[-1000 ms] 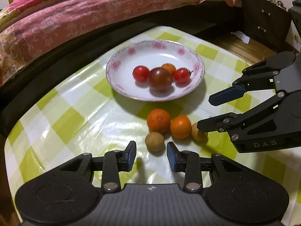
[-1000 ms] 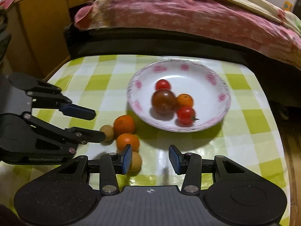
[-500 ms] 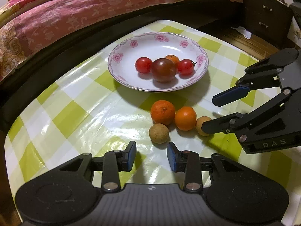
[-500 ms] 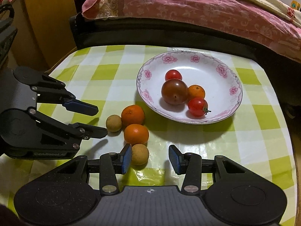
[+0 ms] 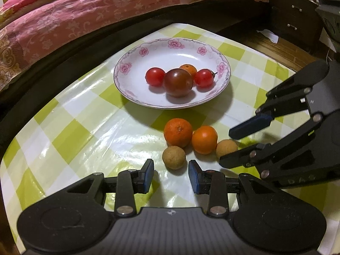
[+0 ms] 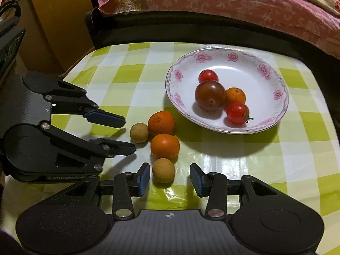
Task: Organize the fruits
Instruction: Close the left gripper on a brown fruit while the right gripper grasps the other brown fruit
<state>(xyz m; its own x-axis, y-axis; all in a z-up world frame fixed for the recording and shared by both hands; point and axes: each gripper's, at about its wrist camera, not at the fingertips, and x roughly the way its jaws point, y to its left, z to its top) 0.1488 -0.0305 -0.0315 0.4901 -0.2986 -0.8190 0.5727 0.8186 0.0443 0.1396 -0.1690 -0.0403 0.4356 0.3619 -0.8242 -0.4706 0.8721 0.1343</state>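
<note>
On the bench [image 5: 70,136], covered by a green-and-white check cloth: a white plate [image 5: 136,63] with pink flowers on the rim. Inside the plate: a large dark tomato [image 5: 178,82], two small red tomatoes [image 5: 155,76] [image 5: 204,77] on either side of it, and a small orange [image 5: 188,68] behind it, mostly hidden in the left wrist view, plainer at [image 6: 235,95].

Outside the plate, just beside its near rim: two oranges [image 5: 178,129] [image 5: 204,139] touching each other, plus two brown longan-like fruits. One brown fruit [image 5: 173,157] touching the first orange on the side away from the plate; the other brown fruit [image 5: 226,148] just beside the second orange.

Left hand-held gripper [image 5: 171,173]: fingers spread wide, holding nothing, tips flanking the first brown fruit without touching it. Right hand-held gripper [image 6: 169,177]: fingers likewise spread, empty, the second brown fruit [image 6: 163,170] sitting between the tips, close to the left pad; contact hard to judge.

Right hand-held gripper partly cut off at the frame edge in the left wrist view, one finger overlapping the edge of the second brown fruit. Beyond the plate: a bed with a pink floral cover [image 5: 63,19], edges bent by the fisheye.
</note>
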